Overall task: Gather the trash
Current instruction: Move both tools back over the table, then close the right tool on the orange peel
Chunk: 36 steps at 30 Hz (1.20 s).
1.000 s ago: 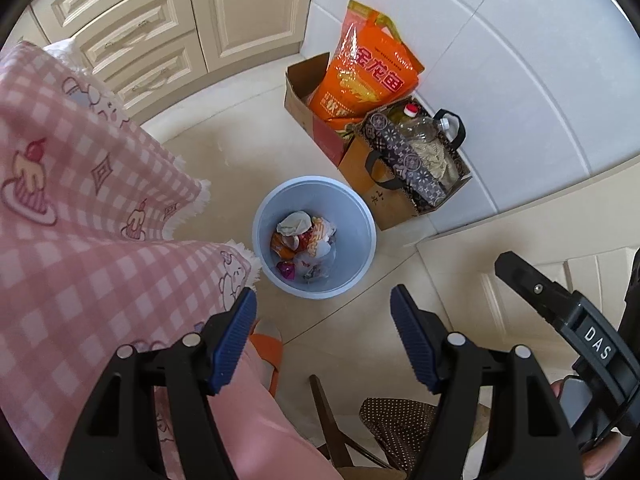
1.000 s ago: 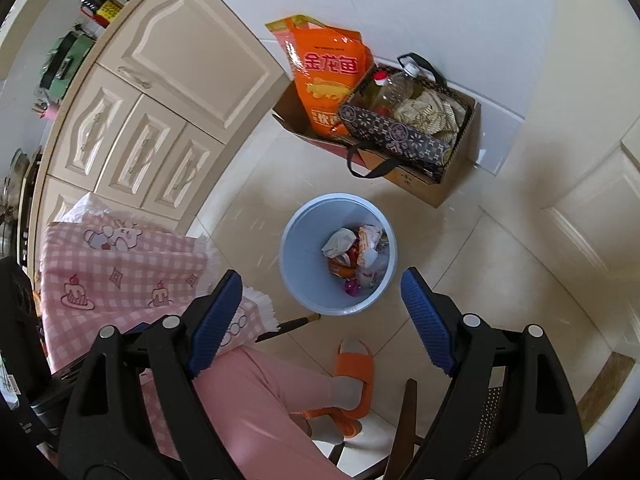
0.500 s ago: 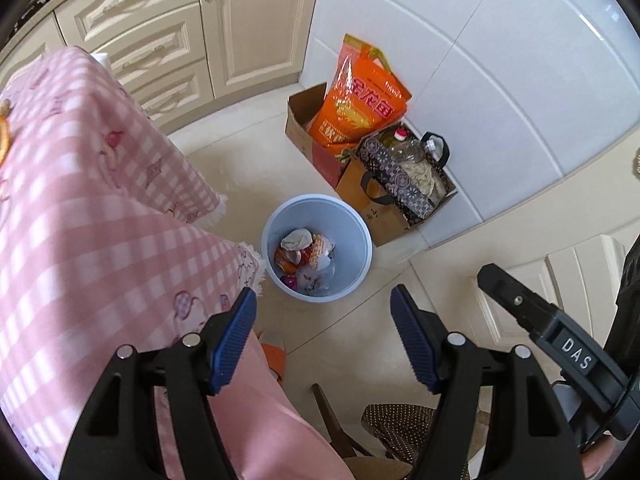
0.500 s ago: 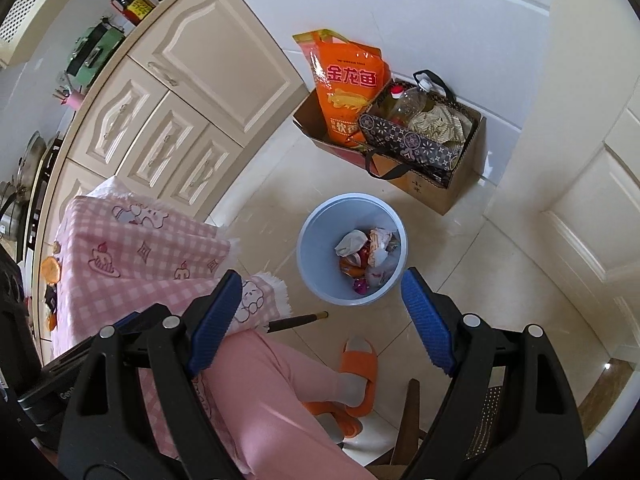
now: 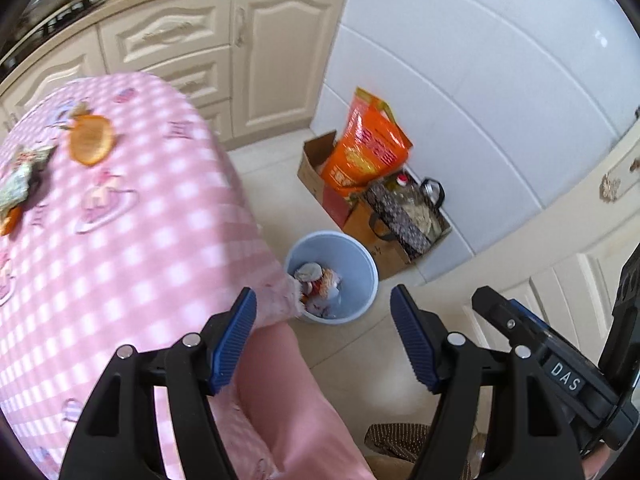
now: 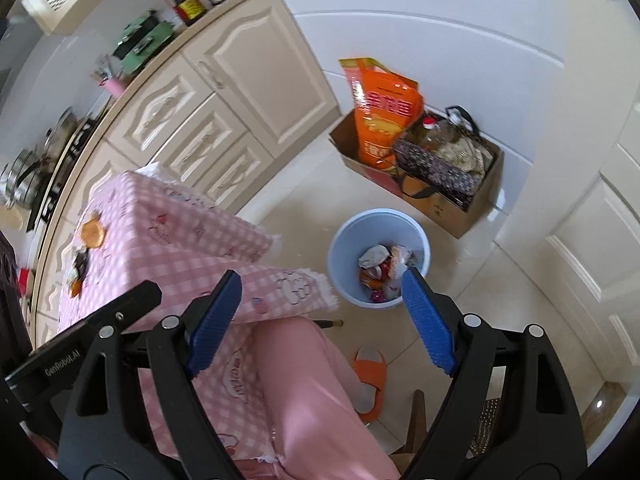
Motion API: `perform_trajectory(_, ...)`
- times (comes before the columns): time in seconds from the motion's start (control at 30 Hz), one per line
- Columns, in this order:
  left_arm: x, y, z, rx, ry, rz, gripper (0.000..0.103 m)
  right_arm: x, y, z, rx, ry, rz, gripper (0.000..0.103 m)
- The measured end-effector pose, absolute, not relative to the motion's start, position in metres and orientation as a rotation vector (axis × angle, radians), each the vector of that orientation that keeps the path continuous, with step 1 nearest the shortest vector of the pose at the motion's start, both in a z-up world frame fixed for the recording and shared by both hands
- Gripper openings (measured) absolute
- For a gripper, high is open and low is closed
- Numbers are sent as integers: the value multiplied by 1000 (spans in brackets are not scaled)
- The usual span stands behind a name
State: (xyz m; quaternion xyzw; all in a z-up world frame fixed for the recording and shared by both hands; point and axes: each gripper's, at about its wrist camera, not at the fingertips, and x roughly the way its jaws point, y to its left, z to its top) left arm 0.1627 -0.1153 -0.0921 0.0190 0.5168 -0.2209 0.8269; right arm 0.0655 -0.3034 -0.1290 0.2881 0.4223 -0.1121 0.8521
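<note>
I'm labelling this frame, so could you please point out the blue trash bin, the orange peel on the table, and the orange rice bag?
blue trash bin (image 6: 416,224): right wrist view, far rim.
orange peel (image 5: 90,139): left wrist view, centre.
orange rice bag (image 6: 386,120): right wrist view, front face.

1. The tablecloth (image 5: 132,220) is pink with white checks.
2. The trash bin (image 6: 344,248) is light blue.
3. The big bag (image 6: 384,108) is orange.
4. The slipper (image 6: 370,376) is orange.
5. The cupboards (image 5: 276,60) are cream.

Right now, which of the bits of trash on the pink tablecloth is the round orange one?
The orange peel, farthest along the pink checked tablecloth toward the cabinets. It is a round orange disc lying apart; the crumpled wrapper nearer the edge is pale greenish and irregular.
</note>
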Motion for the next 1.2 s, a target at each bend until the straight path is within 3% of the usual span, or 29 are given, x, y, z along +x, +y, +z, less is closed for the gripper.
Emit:
perform_trajectory(0.7, 193, 51, -57, -121, 1018, -143, 73, 161, -162, -84, 363, 921, 75, 82)
perform_trajectory(1.2, 256, 138, -79, -226, 1046, -87, 73, 255, -95, -89, 201, 971, 228, 82)
